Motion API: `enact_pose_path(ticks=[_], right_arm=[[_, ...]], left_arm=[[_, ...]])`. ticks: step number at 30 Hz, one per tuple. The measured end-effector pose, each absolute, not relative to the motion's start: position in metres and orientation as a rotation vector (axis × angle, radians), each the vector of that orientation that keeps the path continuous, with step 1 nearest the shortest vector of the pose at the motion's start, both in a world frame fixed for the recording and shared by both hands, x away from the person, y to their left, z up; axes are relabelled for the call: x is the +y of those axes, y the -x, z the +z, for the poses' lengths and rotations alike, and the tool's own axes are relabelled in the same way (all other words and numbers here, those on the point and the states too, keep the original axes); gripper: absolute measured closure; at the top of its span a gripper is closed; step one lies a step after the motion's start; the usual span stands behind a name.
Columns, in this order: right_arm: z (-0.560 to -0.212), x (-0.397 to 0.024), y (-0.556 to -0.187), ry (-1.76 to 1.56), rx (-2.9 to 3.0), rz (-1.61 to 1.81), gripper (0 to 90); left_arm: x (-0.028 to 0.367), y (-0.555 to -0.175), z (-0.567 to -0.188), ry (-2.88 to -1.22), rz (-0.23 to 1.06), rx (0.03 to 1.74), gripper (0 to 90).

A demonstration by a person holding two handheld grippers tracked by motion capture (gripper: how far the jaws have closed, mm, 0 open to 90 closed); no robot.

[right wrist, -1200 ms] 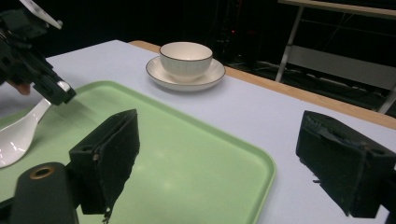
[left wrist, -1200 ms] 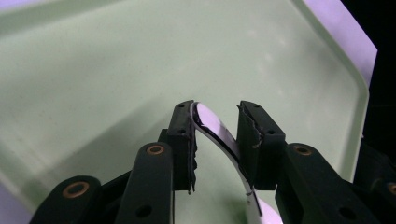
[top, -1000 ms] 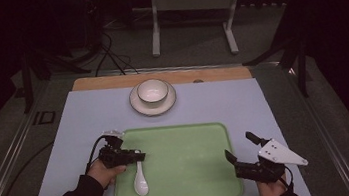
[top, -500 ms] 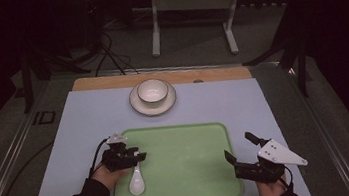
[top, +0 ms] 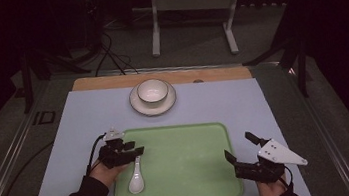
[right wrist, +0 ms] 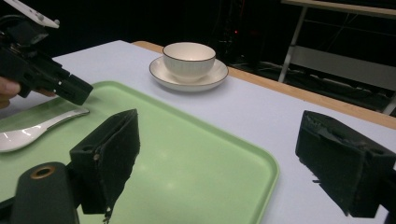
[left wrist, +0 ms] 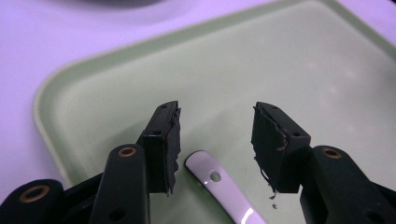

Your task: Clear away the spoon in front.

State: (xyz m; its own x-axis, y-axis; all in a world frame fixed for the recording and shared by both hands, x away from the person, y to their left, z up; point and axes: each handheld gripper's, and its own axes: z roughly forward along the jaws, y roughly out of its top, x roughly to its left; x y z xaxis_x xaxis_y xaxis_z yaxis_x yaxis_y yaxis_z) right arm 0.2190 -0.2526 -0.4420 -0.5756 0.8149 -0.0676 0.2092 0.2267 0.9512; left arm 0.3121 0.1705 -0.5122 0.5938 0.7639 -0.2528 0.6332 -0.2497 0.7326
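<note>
While jaws gape, left gripper hovers over spoon handle

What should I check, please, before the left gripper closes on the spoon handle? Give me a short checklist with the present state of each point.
1. Left gripper open: ok.
2. Spoon handle lies between its jaws: ok, seen in the left gripper view.
3. Jaws low enough to catch the handle: cannot tell.
4. Spoon lies flat on the green tray: ok.
5. Right gripper apart from the spoon, at the tray's right edge: ok.
6. Bowl on its saucer, beyond the tray: ok.
</note>
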Motion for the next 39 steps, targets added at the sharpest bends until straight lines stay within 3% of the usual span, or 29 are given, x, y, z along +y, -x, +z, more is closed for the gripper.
enact_pose_path(ticks=[7, 10, 13, 14, 18, 39], right_arm=[[-0.442, -0.252, -0.219, -0.94, 1.929, 1.36, 13.4], [-0.442, -0.252, -0.219, -0.938, 1.932, 1.359, 13.4], [-0.442, -0.252, -0.219, -0.937, 1.932, 1.358, 13.4], [-0.442, -0.252, -0.219, -0.937, 1.933, 1.359, 13.4], [-0.442, -0.252, -0.219, -0.937, 1.934, 1.361, 13.4], [-0.442, -0.252, -0.22, -0.94, 1.935, 1.361, 13.2]], left_arm=[[0.172, -0.307, -0.491, -1.918, 0.162, 1.072, 41.7], [0.175, -0.305, -0.484, -1.865, 0.116, 1.037, 25.8], [0.178, -0.303, -0.476, -1.853, 0.11, 1.013, 23.8], [0.178, -0.303, -0.474, -1.847, 0.101, 1.005, 14.0], [0.181, -0.301, -0.465, -1.81, 0.107, 0.958, 0.3], [0.207, -0.277, -0.446, -1.782, 0.14, 0.841, 0.2]])
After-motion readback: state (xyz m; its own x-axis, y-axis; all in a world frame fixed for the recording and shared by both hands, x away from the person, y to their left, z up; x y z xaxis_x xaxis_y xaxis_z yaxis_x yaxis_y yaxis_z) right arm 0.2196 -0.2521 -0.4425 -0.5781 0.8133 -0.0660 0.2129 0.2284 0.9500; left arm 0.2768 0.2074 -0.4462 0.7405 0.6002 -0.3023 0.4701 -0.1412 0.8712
